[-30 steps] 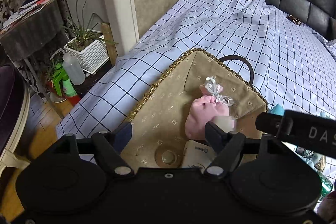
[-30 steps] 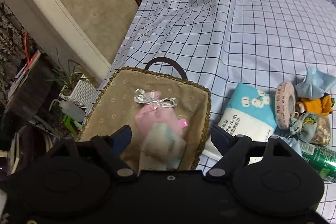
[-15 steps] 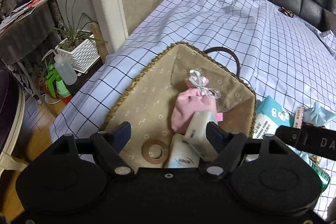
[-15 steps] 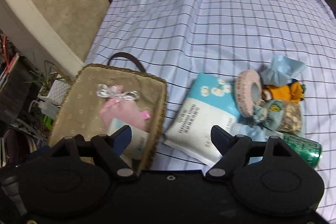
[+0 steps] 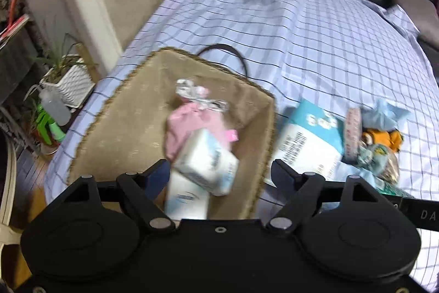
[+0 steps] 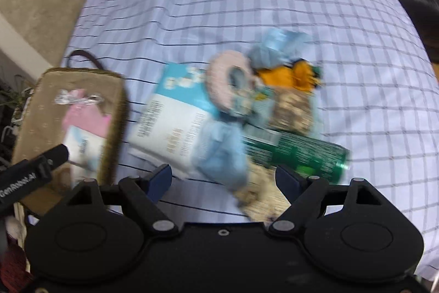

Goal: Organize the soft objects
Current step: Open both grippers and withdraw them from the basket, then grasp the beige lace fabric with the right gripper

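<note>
Seen along the left gripper (image 5: 218,172), its jaws stand wide and hold nothing; they have just been opening. Between them, a little beyond the tips, a small white soft tissue pack with pale blue print (image 5: 206,165) lies tilted inside the tan fabric-lined basket with a braided rim (image 5: 270,128), resting on another white pack below it. A moment earlier that pack sat against the right-hand jaw; now it is free, so by the look of it it has been dropped into the basket. Just past it lies a pink cloth pouch tied with a silver ribbon (image 5: 189,122), also in the basket. Beyond the basket's far rim a dark loop handle rests on the blue-checked bed sheet (image 5: 315,45).

Seen along the right gripper (image 6: 222,177), its jaws also stand wide and empty, with a crumpled light blue cloth (image 6: 222,153) lying between the tips. This view has swung away from the basket, now at the left, to a pile on the sheet. Right of the jaws lies a green can (image 6: 296,155). Further out are a large white and blue soft towel pack (image 6: 175,114), a pinkish tape roll (image 6: 227,84) and an orange plush toy (image 6: 290,76).

One soft item looks stowed; the pile's soft items likely come next.
</note>
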{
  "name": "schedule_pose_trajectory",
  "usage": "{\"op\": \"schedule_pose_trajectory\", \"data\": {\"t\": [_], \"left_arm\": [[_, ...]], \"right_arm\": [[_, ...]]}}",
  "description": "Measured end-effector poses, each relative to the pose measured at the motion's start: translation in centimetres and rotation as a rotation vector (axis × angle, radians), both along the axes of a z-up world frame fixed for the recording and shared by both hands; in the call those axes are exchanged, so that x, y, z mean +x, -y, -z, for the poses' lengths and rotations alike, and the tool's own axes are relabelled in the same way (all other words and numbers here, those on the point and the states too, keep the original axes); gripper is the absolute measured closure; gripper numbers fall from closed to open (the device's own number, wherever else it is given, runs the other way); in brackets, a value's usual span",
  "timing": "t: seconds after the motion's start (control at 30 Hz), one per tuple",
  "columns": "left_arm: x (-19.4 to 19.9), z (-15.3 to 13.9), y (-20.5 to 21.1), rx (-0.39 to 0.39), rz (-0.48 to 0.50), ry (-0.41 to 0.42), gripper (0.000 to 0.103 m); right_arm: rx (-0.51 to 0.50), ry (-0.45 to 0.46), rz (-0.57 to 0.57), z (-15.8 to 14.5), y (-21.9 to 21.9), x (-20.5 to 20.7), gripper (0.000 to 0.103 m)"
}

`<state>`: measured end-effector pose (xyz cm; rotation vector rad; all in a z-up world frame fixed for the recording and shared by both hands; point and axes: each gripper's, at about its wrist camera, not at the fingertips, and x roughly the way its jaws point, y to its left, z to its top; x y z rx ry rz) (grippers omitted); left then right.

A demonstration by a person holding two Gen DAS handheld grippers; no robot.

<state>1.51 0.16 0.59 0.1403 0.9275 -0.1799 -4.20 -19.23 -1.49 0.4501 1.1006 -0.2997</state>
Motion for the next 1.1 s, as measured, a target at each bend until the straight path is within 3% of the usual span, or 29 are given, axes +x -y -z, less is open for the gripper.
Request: {"op": "schedule_pose_trajectory", "data": {"t": [0.47,0.7,1.1], "left_arm": [[-2.2,3.3,7.9,0.037,0.163,-0.129,0.026],[-2.2,4.7,10.4,0.037,0.131,-0.172,0.026],[-1.1,5.4,14.0,0.008,0.081,-0.106,0.025]], "right_arm": [[-0.014,-0.086,0.175,2.6,8.6,-5.9,0.020],[-0.007,-0.097,0.172,3.4,9.7,-6.8,0.020],[-0.030,-0.094,0.142,3.2,9.5,-7.2,0.020]]}}
